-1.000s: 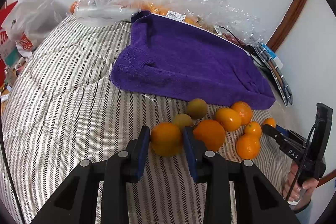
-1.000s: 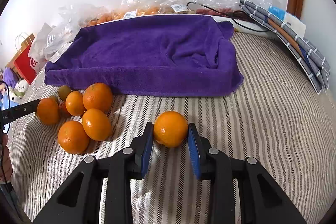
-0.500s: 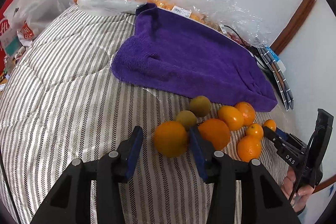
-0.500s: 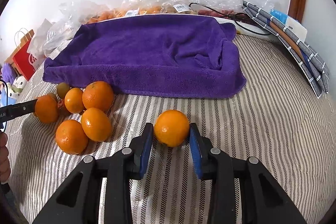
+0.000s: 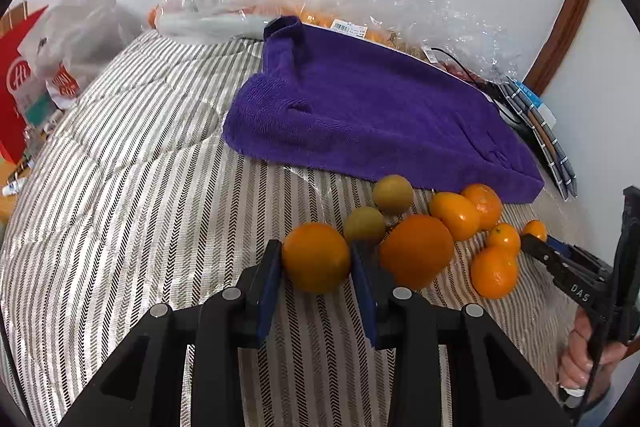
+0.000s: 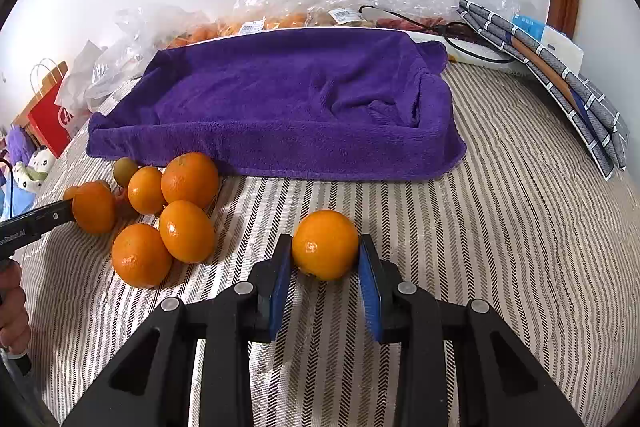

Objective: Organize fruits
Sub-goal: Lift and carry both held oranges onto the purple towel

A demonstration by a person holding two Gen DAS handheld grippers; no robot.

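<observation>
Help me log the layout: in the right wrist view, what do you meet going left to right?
Red bag → fruit pile → orange between the right gripper's pads → folded grey cloth.

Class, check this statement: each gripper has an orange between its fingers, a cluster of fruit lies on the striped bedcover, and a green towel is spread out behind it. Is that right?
Not quite. The towel is purple, not green, as the right wrist view shows. The rest stands: the left gripper and right gripper each have an orange between the fingers, and the fruit cluster lies on the striped bedcover.
</observation>
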